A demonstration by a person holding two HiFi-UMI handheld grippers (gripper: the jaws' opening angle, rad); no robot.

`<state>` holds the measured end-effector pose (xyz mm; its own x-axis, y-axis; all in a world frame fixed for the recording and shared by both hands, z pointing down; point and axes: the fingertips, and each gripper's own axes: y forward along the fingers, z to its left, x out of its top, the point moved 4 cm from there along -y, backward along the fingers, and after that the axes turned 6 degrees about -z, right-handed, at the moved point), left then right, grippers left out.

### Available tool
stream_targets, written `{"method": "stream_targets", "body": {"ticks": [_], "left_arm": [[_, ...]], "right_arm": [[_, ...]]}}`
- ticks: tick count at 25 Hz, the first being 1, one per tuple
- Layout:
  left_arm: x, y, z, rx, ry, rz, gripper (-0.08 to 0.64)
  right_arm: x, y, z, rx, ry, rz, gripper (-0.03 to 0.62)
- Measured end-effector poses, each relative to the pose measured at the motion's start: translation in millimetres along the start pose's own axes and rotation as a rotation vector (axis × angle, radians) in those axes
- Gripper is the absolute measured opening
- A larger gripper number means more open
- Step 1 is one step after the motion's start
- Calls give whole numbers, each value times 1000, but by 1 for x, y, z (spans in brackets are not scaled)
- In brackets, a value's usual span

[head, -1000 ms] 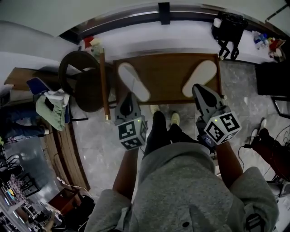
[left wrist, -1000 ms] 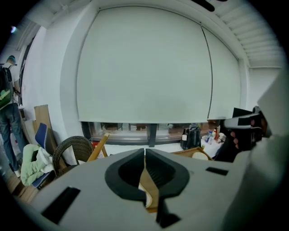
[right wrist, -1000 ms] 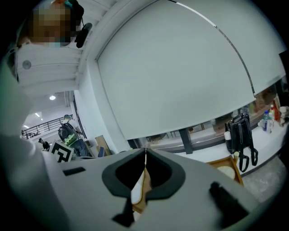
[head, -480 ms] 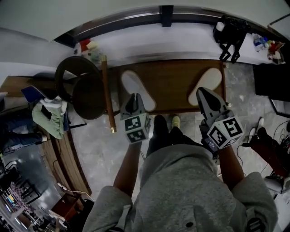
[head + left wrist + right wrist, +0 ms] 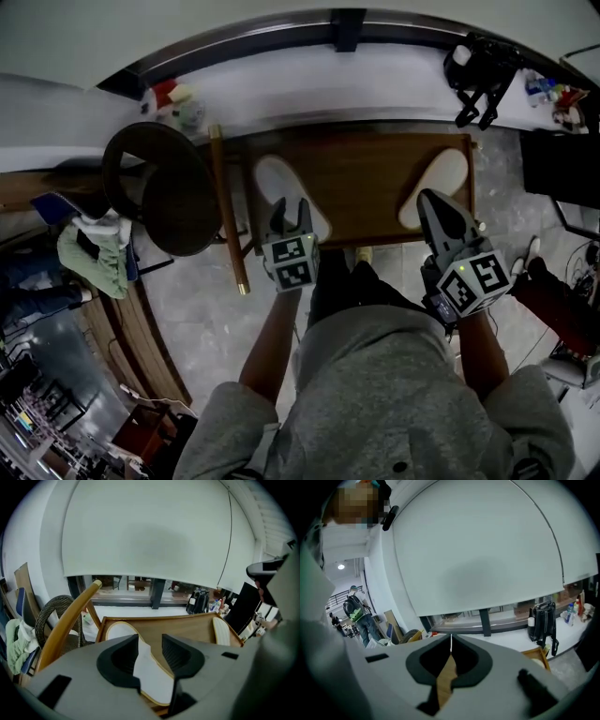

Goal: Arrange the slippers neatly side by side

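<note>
Stood over a low wooden table [image 5: 375,173] and looked down on two pale slippers, well apart and not yet paired. Found the left slipper [image 5: 281,183] on the table's left part, long axis slanting from the far left corner toward the near edge and the middle. Found the right slipper [image 5: 441,178] at the table's right end, slanted the opposite way, forming a wide V with the first, near ends closer together than far ends. Could not tell toe from heel on either.

Held the left gripper [image 5: 290,208] right above the near half of the left slipper, pointed steeply down. Had just been opening its jaws: showed them apart in the left gripper view, with the slipper's near part framed between them but pressed by neither pad. Lay roughly along the slipper's length, not across it. Probably called for a further drop and a bite on the near end or a side edge.

Held the right gripper [image 5: 429,199] at the near end of the right slipper, closed tip to tip on nothing, only bare table wood visible behind the tips. Placed that slipper off to the right of the jaws in the right gripper view, not in line with them.

Judged the left side closer to a grasp. Judged the pairing to need at least one slipper carried toward the other and turned until parallel with it.
</note>
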<state>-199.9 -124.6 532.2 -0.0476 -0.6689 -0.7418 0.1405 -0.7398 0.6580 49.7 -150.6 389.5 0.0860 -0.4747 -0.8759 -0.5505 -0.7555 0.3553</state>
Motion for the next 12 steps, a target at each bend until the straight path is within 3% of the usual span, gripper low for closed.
{"method": "stream_targets", "body": {"ticks": [5,12], "left_arm": [[-18,23,5,-4,18,64,191],[-34,44,13,54,17,122,225]], "right_arm": [[-7,9,-2,-33,1,45,26],[-13,18,-4,-62,9,68,26]]}}
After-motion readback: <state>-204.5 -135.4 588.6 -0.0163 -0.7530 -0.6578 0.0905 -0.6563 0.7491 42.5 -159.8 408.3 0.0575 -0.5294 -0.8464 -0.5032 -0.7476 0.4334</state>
